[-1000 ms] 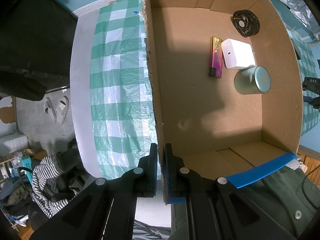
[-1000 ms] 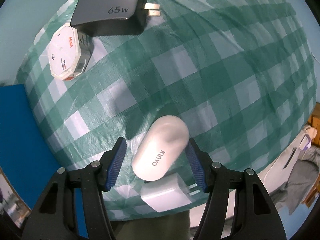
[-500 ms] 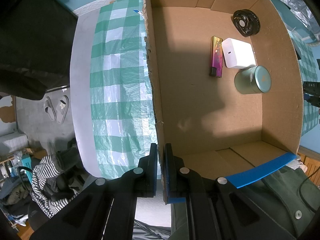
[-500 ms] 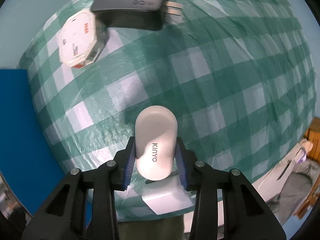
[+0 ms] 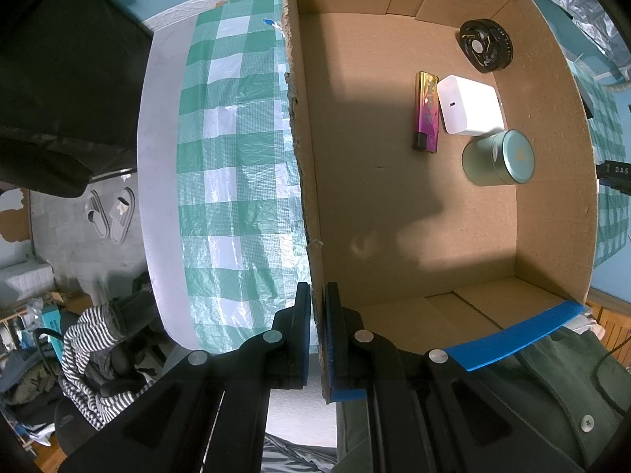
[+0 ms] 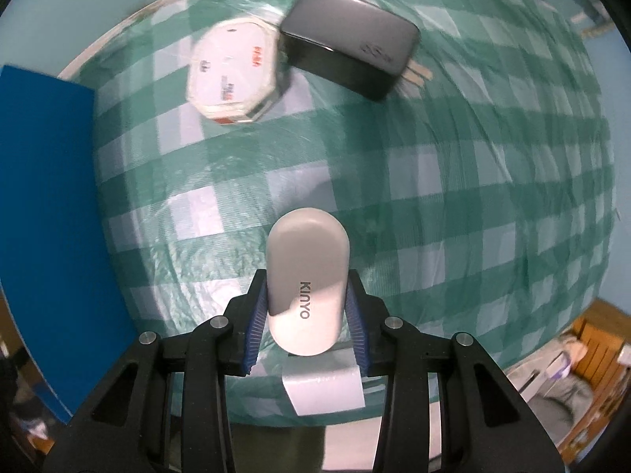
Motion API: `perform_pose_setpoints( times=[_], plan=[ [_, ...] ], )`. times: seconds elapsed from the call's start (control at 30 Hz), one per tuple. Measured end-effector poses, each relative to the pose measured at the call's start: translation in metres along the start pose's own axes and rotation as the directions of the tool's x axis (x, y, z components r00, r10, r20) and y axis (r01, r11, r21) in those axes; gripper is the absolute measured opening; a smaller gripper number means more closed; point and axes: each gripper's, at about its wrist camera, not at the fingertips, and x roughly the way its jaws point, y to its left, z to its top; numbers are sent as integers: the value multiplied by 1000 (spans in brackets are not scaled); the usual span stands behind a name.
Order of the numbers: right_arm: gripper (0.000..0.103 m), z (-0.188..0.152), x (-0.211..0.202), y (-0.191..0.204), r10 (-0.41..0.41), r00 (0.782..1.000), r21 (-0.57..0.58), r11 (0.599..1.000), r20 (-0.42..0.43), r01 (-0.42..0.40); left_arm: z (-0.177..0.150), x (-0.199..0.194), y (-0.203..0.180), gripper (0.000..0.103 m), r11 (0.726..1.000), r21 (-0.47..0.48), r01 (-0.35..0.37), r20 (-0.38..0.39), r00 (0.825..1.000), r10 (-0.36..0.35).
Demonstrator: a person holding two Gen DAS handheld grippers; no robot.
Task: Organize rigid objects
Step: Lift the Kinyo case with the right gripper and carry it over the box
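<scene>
My left gripper [image 5: 318,315] is shut on the left wall of an open cardboard box [image 5: 305,181]. Inside the box lie a black round fan [image 5: 486,45], an iridescent lighter [image 5: 426,112], a white charger [image 5: 470,105] and a green round tin [image 5: 500,157]. My right gripper [image 6: 307,325] is shut on a white oval KINYO case [image 6: 307,280], held just above the green checked tablecloth [image 6: 453,181]. On the cloth farther off lie a black 65W adapter [image 6: 351,43] and a white octagonal box [image 6: 234,73]. A small white charger cube [image 6: 323,388] lies under the gripper.
The blue-taped box edge [image 6: 47,216] stands at the left of the right wrist view. The table edge [image 5: 157,181] runs left of the box, with slippers [image 5: 112,213] and clothes [image 5: 94,339] on the floor below.
My right gripper closed on the KINYO case, straightened it and lifted it, swinging left so the adapter and octagonal box shifted right in view. The left gripper and box stayed still.
</scene>
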Motion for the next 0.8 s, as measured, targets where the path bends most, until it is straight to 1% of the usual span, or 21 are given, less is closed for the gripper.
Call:
perform_pose_setpoints(
  times=[0.17, 0.47, 0.57, 0.63, 0.67, 0.7, 0.73, 0.8],
  plan=[
    [37, 1, -18, 26, -20, 1000, -80, 997, 17, 22, 0, 0, 0, 7, 1000, -1, 0, 0, 1000, 0],
    [37, 9, -52, 63, -12, 999, -195, 981, 53, 22, 1, 0, 0, 7, 1000, -1, -1, 0, 1000, 1],
    [37, 5, -68, 75, -8, 998, -229, 973, 65, 22, 1, 0, 0, 7, 1000, 0, -1, -1, 1000, 1],
    [37, 4, -67, 88, -3, 997, -257, 966, 74, 22, 1, 0, 0, 7, 1000, 1, -1, -1, 1000, 1],
    [37, 5, -71, 86, 0, 997, -269, 963, 77, 21, 2, -1, 0, 7, 1000, 2, -1, 0, 1000, 1],
    [37, 5, -76, 93, 3, 997, -285, 958, 80, 20, 2, -1, 0, 7, 1000, 2, 0, 0, 1000, 0],
    [37, 5, -77, 80, 7, 997, -296, 955, 82, 18, 3, -1, 0, 7, 1000, 2, 1, 0, 1000, -1],
    [37, 8, -84, 71, 12, 996, -320, 947, 87, 16, 4, -2, 0, 7, 1000, 2, 2, -1, 1000, -2]
  ],
)
